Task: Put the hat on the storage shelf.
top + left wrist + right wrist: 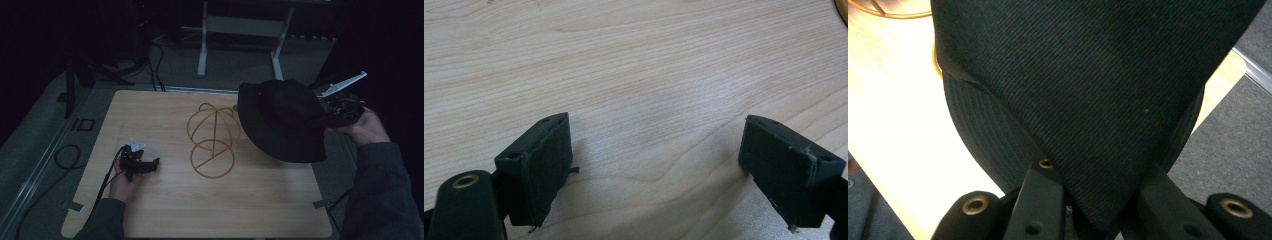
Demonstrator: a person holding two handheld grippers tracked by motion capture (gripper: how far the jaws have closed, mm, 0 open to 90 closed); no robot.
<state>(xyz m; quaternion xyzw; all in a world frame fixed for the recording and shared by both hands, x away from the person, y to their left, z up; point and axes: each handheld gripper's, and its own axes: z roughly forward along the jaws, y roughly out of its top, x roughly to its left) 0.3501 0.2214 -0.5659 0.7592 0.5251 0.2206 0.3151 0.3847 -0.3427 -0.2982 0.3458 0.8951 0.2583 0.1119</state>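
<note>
From the high view, a black bucket hat (282,120) hangs in the air just to the right of a gold wire hat stand (212,140), which sits near the middle of the wooden table (165,210). The right gripper (336,111) holds the hat by its right-hand brim, on the side away from the stand. The hat is tipped: its crown faces up and toward the stand, its brim droops down and toward the person, and its widest span runs roughly from the far edge of the table toward the near one. The left gripper (150,164) rests on the table well to the left of the stand, its nose pointing toward the stand's ring base.

In the left gripper view, the two black jaws stand spread wide with nothing but bare wood grain (639,75) between them; a sliver of the stand's gold ring (843,10) shows at the top right corner.

In the right gripper view, the jaws are pressed together on a gathered fold of the hat's fabric (1098,90), which fans out upward from the pinch. The stitched brim (983,130) curves away at left, and a bit of the stand (893,12) peeks past it at top left.

The step in hand appears to be carrying the hat to the stand. The next move likely calls for lifting the hat over the wire dome, turning the opening downward, and lowering it squarely before letting go.
</note>
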